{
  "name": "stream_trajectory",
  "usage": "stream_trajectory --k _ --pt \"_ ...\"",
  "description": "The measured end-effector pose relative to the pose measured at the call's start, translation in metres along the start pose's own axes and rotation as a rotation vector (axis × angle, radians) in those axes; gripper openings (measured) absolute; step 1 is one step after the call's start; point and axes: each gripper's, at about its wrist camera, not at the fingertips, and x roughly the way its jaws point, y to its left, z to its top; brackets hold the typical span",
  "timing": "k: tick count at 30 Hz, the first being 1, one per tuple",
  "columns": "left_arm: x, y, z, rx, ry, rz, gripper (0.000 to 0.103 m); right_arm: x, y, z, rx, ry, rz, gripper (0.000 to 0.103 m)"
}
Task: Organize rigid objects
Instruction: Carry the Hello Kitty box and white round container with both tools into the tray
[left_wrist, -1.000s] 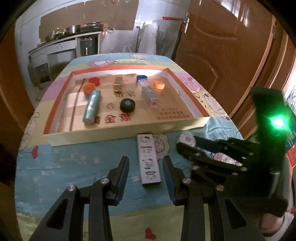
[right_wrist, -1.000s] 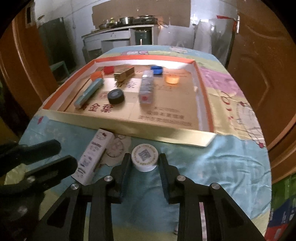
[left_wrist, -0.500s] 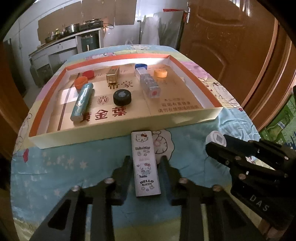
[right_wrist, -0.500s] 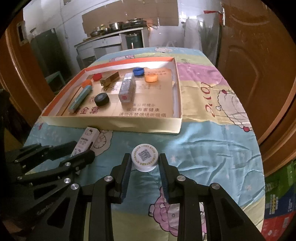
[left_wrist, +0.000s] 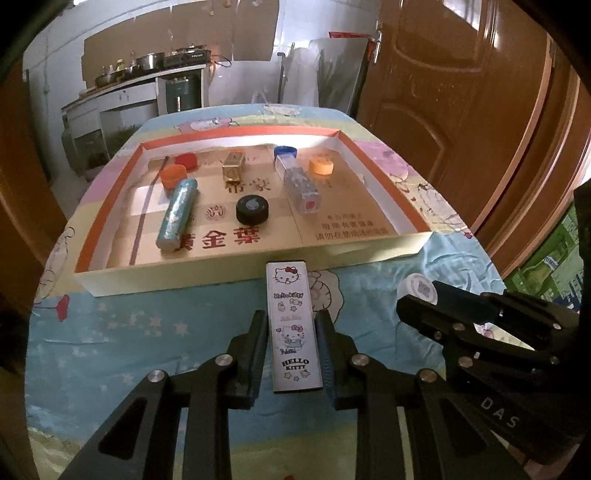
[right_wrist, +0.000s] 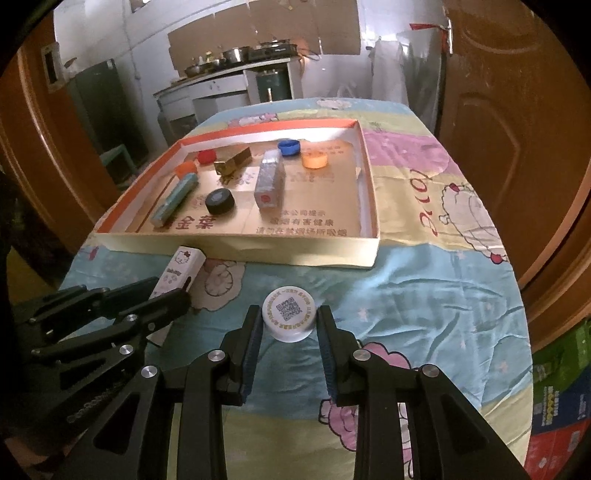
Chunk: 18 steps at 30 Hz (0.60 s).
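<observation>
The left gripper (left_wrist: 291, 332), its jaws just closed, clamps a long white Hello Kitty cardboard box (left_wrist: 292, 325) between its pads; the right gripper (right_wrist: 290, 325) grasps a round white QR-coded plastic cap (right_wrist: 289, 318) likewise.

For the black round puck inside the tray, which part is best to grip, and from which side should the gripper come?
Grip the black puck across its round side wall, coming from above. It lies flat on the tray floor, so its top face gives the fingers no hold. There is open floor around it, and the teal tube and clear box lie apart from it, so the fingers probably fit.
</observation>
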Motion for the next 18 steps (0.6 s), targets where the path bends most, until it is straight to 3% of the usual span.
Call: stream_trajectory --k 18 --pt "-0.034 0.025 0.022 -0.058 -0.081 -0.029 0.027 -0.023 0.031 0.019 -0.078 -0.052 -0.006 0.031"
